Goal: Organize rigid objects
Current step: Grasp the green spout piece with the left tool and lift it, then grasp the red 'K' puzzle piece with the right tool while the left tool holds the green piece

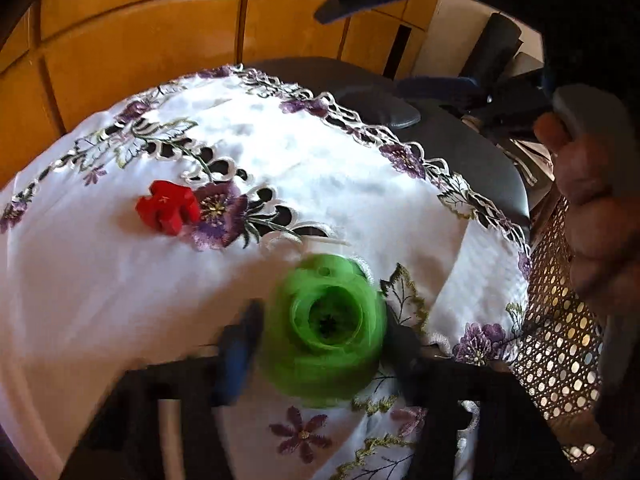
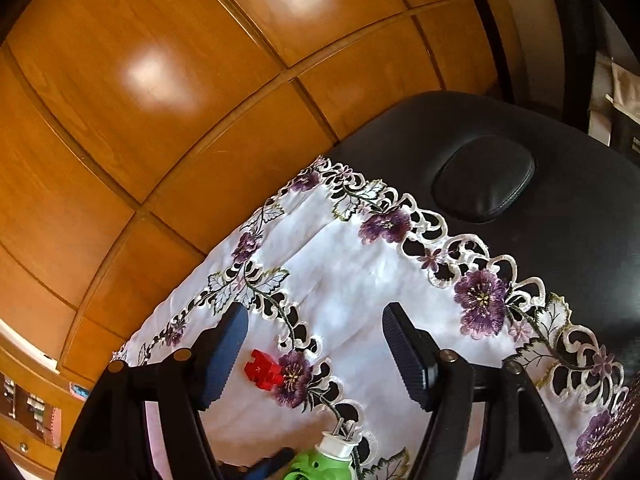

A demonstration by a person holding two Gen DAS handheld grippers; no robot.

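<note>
Dark padded table (image 2: pixel 560 240), leather-like top with an oval cushioned insert. White embroidered cloth (image 2: pixel 344 280) with purple flowers and cutwork border lies over most of it. On the cloth: red puzzle-shaped block (image 1: pixel 168 207) beside a flower; green plastic piece (image 1: pixel 324 332), blurred, nearer.

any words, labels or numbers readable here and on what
None can be read.
Red block: a faint pale mark on top, too small to read.
Green plastic piece: motion-blurred, no lettering visible.
Shelf items at the far left of the right wrist view: too small to read.
</note>
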